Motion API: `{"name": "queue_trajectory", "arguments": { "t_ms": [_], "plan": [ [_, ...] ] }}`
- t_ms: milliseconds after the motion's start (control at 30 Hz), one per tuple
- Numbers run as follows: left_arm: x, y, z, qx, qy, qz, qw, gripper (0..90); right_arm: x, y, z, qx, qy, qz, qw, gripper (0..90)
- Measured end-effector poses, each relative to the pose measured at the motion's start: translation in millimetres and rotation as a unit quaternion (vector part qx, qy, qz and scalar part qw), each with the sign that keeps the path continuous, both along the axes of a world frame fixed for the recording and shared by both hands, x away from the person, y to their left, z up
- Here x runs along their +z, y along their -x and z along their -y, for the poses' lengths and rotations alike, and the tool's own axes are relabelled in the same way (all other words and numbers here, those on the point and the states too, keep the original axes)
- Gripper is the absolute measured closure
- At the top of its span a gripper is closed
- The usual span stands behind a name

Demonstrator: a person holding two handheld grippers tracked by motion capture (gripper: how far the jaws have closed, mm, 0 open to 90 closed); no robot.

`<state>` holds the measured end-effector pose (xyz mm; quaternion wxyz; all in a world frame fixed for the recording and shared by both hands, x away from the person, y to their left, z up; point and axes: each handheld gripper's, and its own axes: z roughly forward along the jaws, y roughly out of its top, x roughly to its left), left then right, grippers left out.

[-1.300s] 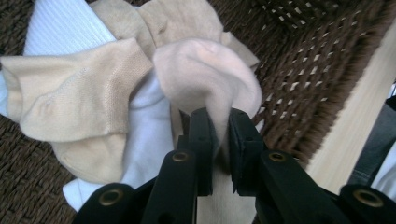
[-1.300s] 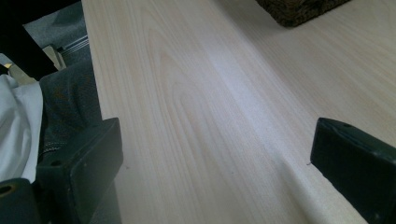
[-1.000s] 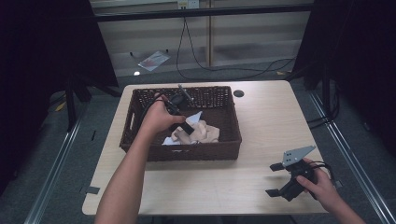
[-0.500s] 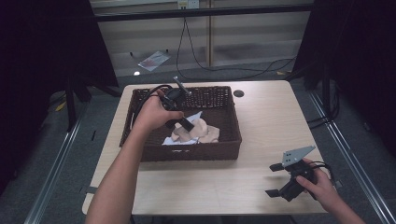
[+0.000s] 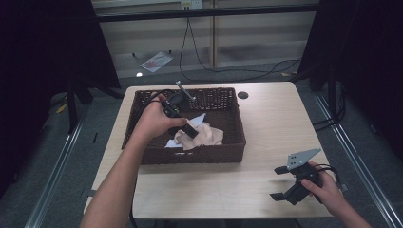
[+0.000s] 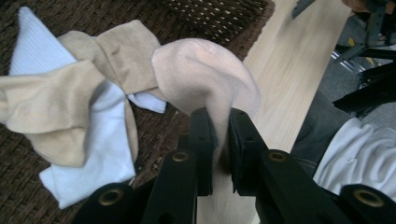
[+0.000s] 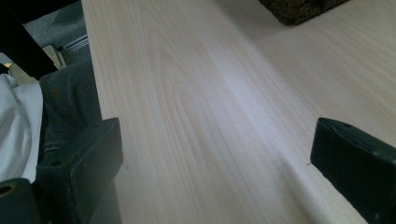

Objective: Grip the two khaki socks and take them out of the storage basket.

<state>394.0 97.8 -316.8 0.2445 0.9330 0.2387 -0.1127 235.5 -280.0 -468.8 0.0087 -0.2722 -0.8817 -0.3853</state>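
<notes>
Pale pink sock is pinched between the jaws of my left gripper, its cloth bunched in the narrow gap and bulging out beyond the tips. From the high view I see that left gripper held over the dark wicker basket, angled down into the heap at the basket's near side. Under the sock, on the basket floor, lie tan socks tangled with a white sock; the pink one is lifted clear of them at the gripped end. My right gripper sits well apart, low over the counter near its right front corner, with nothing between the jaws. In the right gripper view its jaws stand wide, bare wood between them, and a corner of the basket shows at the top edge.
</notes>
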Motion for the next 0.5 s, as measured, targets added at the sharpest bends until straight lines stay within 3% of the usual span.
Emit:
{"name": "queue_trajectory", "arguments": {
  "t_ms": [300,500],
  "plan": [
    [-2.7,15.7,5.0,-0.015,-0.014,0.014,0.9997,81.0,-0.2,0.1,-0.2,-0.001,0.000,-0.002,1.0000,2.4],
    [-10.4,24.1,6.8,-0.023,-0.012,0.013,0.9996,81.0,-0.2,0.4,-0.3,0.000,0.001,-0.002,1.0000,2.4]
  ]
}}
